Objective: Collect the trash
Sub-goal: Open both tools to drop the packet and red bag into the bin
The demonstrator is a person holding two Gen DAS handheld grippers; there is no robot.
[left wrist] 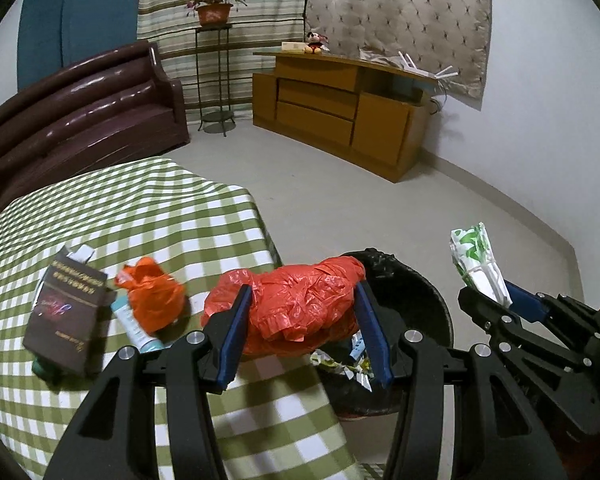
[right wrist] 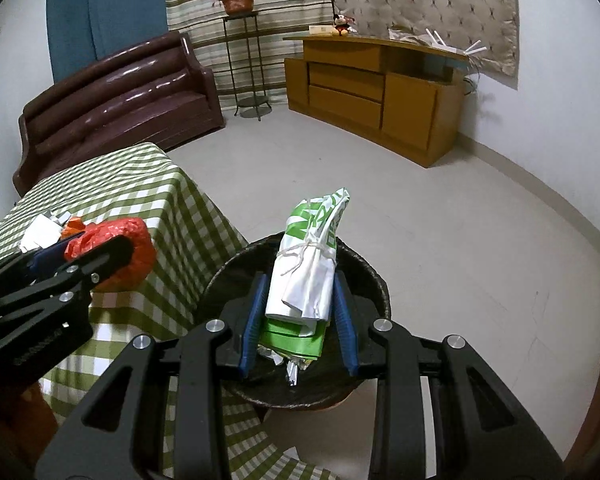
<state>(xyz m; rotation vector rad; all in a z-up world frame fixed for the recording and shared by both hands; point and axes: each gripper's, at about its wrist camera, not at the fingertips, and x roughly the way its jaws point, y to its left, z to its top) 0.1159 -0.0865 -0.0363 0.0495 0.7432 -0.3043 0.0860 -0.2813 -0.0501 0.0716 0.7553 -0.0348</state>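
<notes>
Two soft, light bundles: left gripper is clamped across the crinkly red bag, right gripper squeezes the tied paper bag, bin at six o'clock.

A green-checked table carries a brown booklet, a small orange bag and a tube.

Red bag: thin crinkled plastic, glossy. White-green bag: folded smooth plastic, string-tied. Bin: black liner, wrinkled, shiny. Tablecloth: checked woven cloth, matt. Sofa: glossy leather look. Cabinet: matt wood. Fingers: matt black plastic, blue pads, metal bolts.
</notes>
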